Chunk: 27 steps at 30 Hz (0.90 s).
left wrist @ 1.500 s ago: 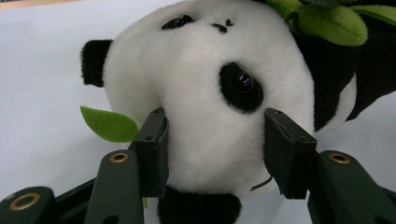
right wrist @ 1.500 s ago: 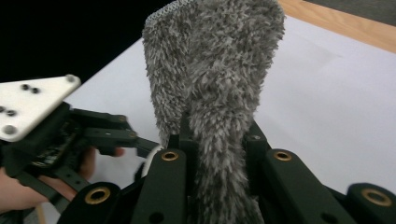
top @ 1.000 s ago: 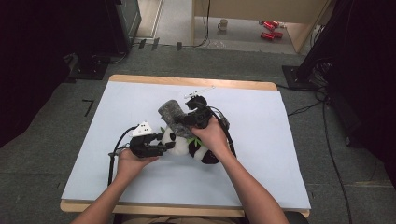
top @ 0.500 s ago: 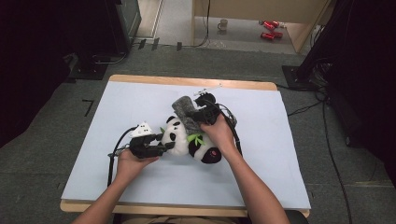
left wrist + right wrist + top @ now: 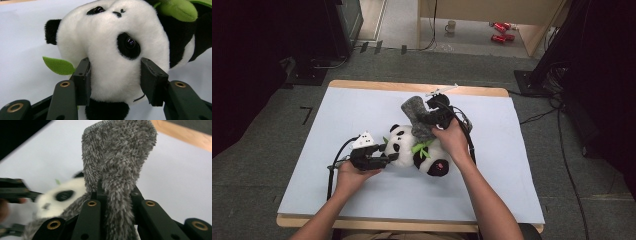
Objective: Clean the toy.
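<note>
Left hand-held gripper (image 5: 384,159): jaws partly apart, clamped on the head of the panda plush toy (image 5: 412,150); in the left gripper view both black pads press into the white fur on either side of the face (image 5: 115,42).
Right hand-held gripper (image 5: 428,119): jaws drawn close together, clamped on the grey fuzzy cloth (image 5: 417,117); in the right gripper view the cloth (image 5: 118,165) rises upright from between the pads.
Panda plush toy, position: lying near the middle of the table (image 5: 337,115), head toward the left hand-held gripper, body under the person's right hand (image 5: 452,140).
Panda plush toy, material: short, dense pile; white head, black ears and eye patches, glossy dark bead eyes, a small stitched nose.
Panda plush toy, attachments: green felt leaves (image 5: 422,148), flat and pointed (one leaf lies beside the left pad in the left gripper view (image 5: 58,66)); a pink patch on a black paw.
Grey fuzzy cloth, material: long shaggy pile in mottled grey, a finer knitted edge at the top.
Grey fuzzy cloth, shape: broad and rounded above, pinched narrow where the pads grip it; its lower end touches the panda's back.
Table, surface: smooth, pale blue covering with a light wooden rim at the far edge.
Cables: black, one trailing from each hand-held gripper across the table.
</note>
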Motion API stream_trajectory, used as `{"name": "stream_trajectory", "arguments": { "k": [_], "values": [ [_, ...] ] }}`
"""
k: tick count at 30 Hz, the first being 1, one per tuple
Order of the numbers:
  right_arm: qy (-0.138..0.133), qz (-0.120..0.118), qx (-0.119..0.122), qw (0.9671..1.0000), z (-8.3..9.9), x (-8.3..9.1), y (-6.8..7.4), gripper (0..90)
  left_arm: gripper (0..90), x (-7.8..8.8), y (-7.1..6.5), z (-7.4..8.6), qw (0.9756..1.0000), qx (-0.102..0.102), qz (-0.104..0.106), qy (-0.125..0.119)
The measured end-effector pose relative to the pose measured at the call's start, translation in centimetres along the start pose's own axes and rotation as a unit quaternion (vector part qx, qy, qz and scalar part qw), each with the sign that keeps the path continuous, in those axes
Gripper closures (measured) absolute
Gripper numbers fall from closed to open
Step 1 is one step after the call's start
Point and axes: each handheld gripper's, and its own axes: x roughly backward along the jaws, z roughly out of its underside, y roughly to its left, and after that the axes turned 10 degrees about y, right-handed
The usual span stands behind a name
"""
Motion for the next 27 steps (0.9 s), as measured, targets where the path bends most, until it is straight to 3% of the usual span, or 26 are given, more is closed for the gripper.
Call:
{"name": "stream_trajectory", "arguments": {
  "k": [1, 3, 6, 7, 10, 15, 17, 23, 27],
  "values": [
    [-0.022, -0.018, 0.018, 0.9994, -0.1, 0.8, 1.2, 78.5, 48.3, 0.0, 0.0, -0.1, 1.0000, 0.000, -0.001, 0.001],
    [-0.032, -0.029, 0.033, 0.9985, -0.3, 1.2, 2.4, 78.5, 48.2, 0.0, 0.0, -0.1, 1.0000, 0.000, -0.003, 0.001],
    [-0.034, -0.044, 0.040, 0.9976, -0.4, 1.4, 3.4, 78.5, 48.2, 0.0, -0.1, -0.2, 1.0000, 0.001, -0.004, 0.001],
    [-0.031, -0.065, 0.047, 0.9963, -0.4, 0.9, 4.3, 78.5, 48.2, 0.0, -0.1, -0.2, 1.0000, 0.000, -0.006, 0.001],
    [-0.015, -0.086, 0.043, 0.9952, -0.3, -0.4, 4.8, 78.5, 48.1, 0.0, -0.2, -0.2, 1.0000, 0.000, -0.007, 0.002],
    [0.023, -0.088, 0.041, 0.9950, 0.3, -3.1, 4.6, 78.4, 47.9, -0.1, -0.1, -0.1, 1.0000, 0.002, -0.008, 0.004],
    [0.023, -0.095, 0.031, 0.9948, 0.3, -3.3, 4.0, 78.1, 47.9, -0.1, 0.0, -0.1, 1.0000, 0.005, -0.006, 0.002],
    [0.019, -0.057, 0.020, 0.9980, 0.5, -3.4, 2.3, 78.0, 48.0, -0.1, -0.1, -0.1, 1.0000, 0.008, -0.005, 0.001],
    [0.019, -0.047, 0.006, 0.9987, 0.6, -3.3, 1.2, 78.1, 48.2, -0.1, -0.1, -0.2, 1.0000, 0.007, -0.005, 0.001]
  ]
}}
